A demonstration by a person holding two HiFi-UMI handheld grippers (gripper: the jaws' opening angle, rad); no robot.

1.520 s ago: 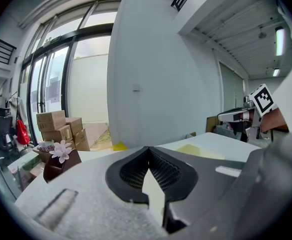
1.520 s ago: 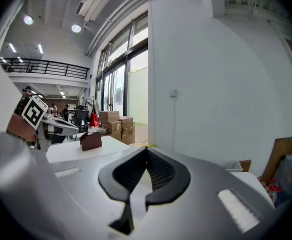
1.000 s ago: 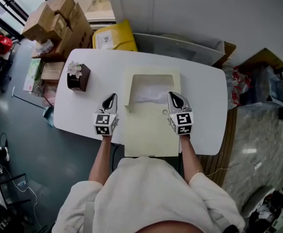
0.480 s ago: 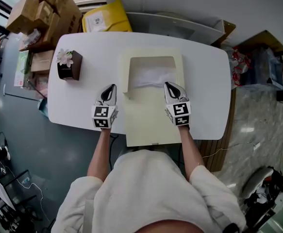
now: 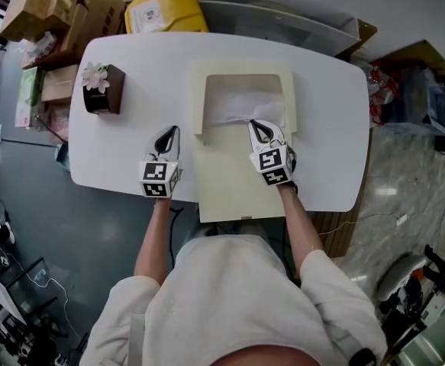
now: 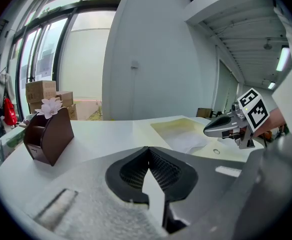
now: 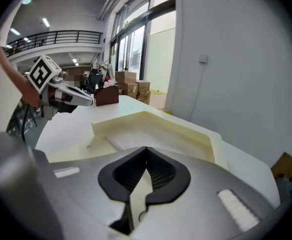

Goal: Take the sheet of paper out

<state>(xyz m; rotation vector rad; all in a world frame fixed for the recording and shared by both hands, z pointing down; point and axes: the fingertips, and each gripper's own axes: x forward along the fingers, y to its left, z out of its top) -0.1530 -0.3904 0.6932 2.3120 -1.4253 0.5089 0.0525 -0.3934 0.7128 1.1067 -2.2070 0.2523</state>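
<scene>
A cream envelope (image 5: 237, 181) lies flat on the white table (image 5: 146, 67), its flap end open at the far side. A white sheet of paper (image 5: 241, 107) shows, slightly rumpled, in the opening. My right gripper (image 5: 257, 126) is shut and holds nothing; its tips are over the near edge of the opening, just at the paper's near edge. My left gripper (image 5: 169, 133) is shut too, over bare table just left of the envelope. In the right gripper view the shut jaws (image 7: 146, 150) point into the envelope's opening (image 7: 186, 129).
A brown holder with a white flower (image 5: 104, 88) stands at the table's far left. Behind the table, cardboard boxes (image 5: 54, 6) and a yellow package (image 5: 165, 10) sit on the floor. The table's near edge (image 5: 130, 197) lies just below the grippers.
Both grippers have sunk toward the table. The right one has also moved left and forward, from the envelope's right edge to the near edge of the opening.
</scene>
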